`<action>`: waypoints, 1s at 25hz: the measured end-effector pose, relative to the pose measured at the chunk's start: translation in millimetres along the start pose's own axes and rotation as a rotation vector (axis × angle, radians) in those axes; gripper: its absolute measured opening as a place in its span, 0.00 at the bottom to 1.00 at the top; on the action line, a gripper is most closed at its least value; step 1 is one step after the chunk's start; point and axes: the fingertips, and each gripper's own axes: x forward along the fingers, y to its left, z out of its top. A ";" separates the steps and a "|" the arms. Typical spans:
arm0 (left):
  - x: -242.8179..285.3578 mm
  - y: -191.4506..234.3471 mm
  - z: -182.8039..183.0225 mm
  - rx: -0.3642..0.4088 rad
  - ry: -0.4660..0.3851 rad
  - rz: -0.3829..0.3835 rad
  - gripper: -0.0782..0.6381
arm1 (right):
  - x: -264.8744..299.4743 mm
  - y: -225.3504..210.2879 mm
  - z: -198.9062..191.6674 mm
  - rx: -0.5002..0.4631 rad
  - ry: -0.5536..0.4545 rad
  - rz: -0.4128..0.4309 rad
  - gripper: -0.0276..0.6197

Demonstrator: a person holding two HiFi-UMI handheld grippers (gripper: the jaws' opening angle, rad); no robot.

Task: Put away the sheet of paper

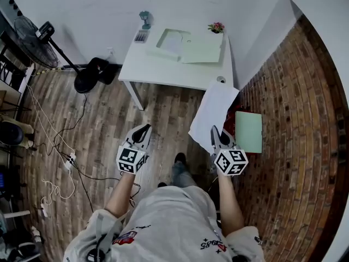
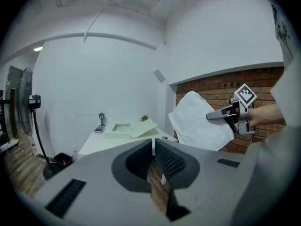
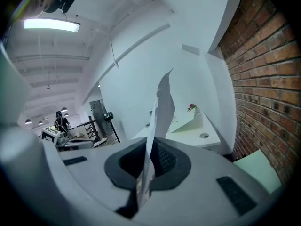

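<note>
The white sheet of paper (image 1: 212, 111) hangs above the wooden floor in front of the white table (image 1: 163, 72), and my right gripper (image 1: 214, 131) is shut on its lower edge. In the right gripper view the sheet (image 3: 160, 112) stands edge-on, pinched between the jaws of that gripper (image 3: 151, 142). The left gripper view shows the sheet (image 2: 200, 124) held by the right gripper (image 2: 221, 116). My left gripper (image 1: 146, 129) floats to the left of the sheet, apart from it. Its jaws (image 2: 153, 142) meet at the tips with nothing between them. An open pale green folder (image 1: 191, 48) lies on the table.
A calculator (image 1: 141, 35), a small lamp (image 1: 145, 18) and a flower (image 1: 216, 27) stand along the table's back. A green flat box (image 1: 248, 131) leans by the brick wall (image 1: 305, 119). A standing fan (image 1: 38, 34) and cables (image 1: 65, 157) occupy the floor at left.
</note>
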 end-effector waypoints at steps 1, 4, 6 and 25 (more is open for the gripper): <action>10.9 6.8 4.2 -0.001 0.004 0.009 0.15 | 12.2 -6.8 4.7 0.004 0.005 0.005 0.04; 43.3 27.9 20.3 -0.010 0.007 0.048 0.15 | 48.5 -27.4 23.2 0.013 0.018 0.029 0.04; 64.9 38.4 31.7 -0.012 0.003 0.068 0.15 | 70.3 -42.7 37.1 0.017 0.021 0.041 0.04; 183.1 94.2 71.1 -0.020 -0.012 0.155 0.15 | 196.7 -106.9 117.7 0.014 -0.003 0.143 0.04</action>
